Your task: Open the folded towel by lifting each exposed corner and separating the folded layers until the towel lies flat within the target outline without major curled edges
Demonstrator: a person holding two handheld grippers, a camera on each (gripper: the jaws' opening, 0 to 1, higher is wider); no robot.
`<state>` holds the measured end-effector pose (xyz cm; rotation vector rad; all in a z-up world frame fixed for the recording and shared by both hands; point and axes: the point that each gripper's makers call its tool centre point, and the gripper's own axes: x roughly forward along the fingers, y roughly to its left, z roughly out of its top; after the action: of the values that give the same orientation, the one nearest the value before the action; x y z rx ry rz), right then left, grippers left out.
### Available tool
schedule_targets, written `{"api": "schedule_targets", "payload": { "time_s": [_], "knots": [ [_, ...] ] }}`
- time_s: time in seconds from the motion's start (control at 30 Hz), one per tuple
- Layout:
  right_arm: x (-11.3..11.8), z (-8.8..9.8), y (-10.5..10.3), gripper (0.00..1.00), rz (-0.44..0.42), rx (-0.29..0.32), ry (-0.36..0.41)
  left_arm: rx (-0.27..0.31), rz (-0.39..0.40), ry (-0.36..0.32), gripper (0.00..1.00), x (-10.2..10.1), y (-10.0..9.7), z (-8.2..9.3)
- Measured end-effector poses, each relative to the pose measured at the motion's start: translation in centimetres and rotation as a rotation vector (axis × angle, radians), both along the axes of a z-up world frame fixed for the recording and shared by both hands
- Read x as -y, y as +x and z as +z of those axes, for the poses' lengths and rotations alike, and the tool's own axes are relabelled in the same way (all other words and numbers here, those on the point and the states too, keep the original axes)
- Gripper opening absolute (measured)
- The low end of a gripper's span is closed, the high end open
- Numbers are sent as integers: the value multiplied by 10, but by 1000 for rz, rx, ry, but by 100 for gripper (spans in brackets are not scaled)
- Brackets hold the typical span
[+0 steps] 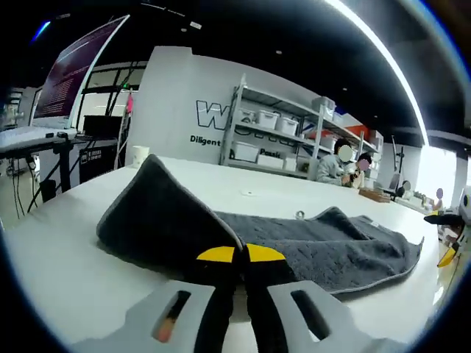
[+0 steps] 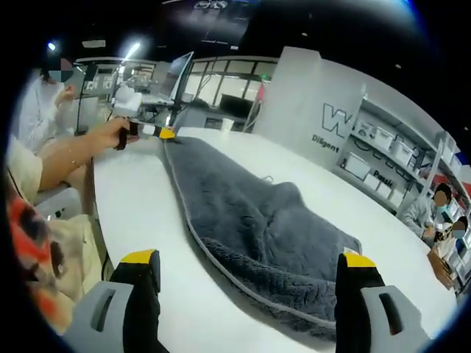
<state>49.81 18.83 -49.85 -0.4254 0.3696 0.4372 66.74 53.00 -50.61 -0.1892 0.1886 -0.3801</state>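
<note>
Fingers [image 1: 217,254] of the left gripper [image 1: 239,257] are clenched on the towel [image 1: 294,246] corner; right gripper [image 2: 250,268] is spread, released. Corner may slip if tugged.

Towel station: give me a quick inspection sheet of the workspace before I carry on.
Surface: white table, bare around the towel.
Job's things: grey towel partly opened, one corner lifted by the left gripper, folds bunched mid-length; target outline not discernible.
Clutter: small round item beyond the towel, identity unclear.
Grippers: left gripper shut on the towel corner; right gripper open, hovering at the near edge.
Cables: some hanging under the monitor desk.
Surroundings: shelving with bins, seated people.
</note>
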Motion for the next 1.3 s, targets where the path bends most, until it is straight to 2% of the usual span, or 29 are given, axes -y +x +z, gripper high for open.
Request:
{"api": "schedule_targets", "payload": {
  "time_s": [0.23,0.53,0.67,0.9,1.1,1.3],
  "knots": [
    [1,-3,0,99,-2,-10,-13,-13,-49,-49,3,3,-18,-4],
    [-1,-5,0,99,4,-21,-29,18,-51,-36,3,-2,-42,-2],
    [-3,-5,-1,99,11,-22,-32,27,-62,-55,3,-3,-53,1],
    [-4,-5,-2,99,16,-25,-41,-11,-89,-101,3,-8,-69,-10],
    [-4,-8,-2,99,19,-35,-50,-10,-68,-86,3,-20,-75,-12],
    [-4,-9,-2,99,21,-43,-52,-55,-98,-81,4,-22,-87,-23]
  ]
}}
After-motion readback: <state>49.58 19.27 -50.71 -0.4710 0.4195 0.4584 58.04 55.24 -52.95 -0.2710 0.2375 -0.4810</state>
